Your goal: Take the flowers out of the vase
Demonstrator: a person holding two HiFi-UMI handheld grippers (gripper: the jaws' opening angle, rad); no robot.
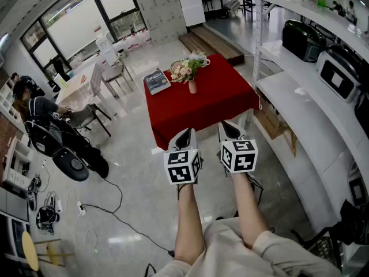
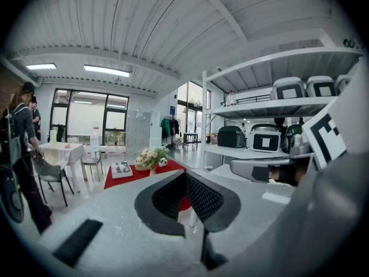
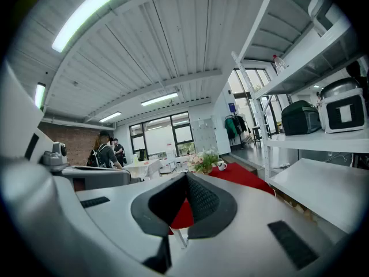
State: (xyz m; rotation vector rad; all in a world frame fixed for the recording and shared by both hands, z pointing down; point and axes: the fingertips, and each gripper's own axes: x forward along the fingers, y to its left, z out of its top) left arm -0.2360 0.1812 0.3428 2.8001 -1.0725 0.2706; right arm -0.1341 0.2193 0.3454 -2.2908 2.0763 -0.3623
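At the upper centre of the head view, the flowers (image 1: 185,69) stand in a small vase (image 1: 192,86) on the red-covered bench (image 1: 225,100), with a book (image 1: 157,81) to their left. In the middle of the frame, well short of the bench, the left claw (image 1: 185,134) and right claw (image 1: 230,127) sit side by side. Each is pressed together with nothing between its jaws.
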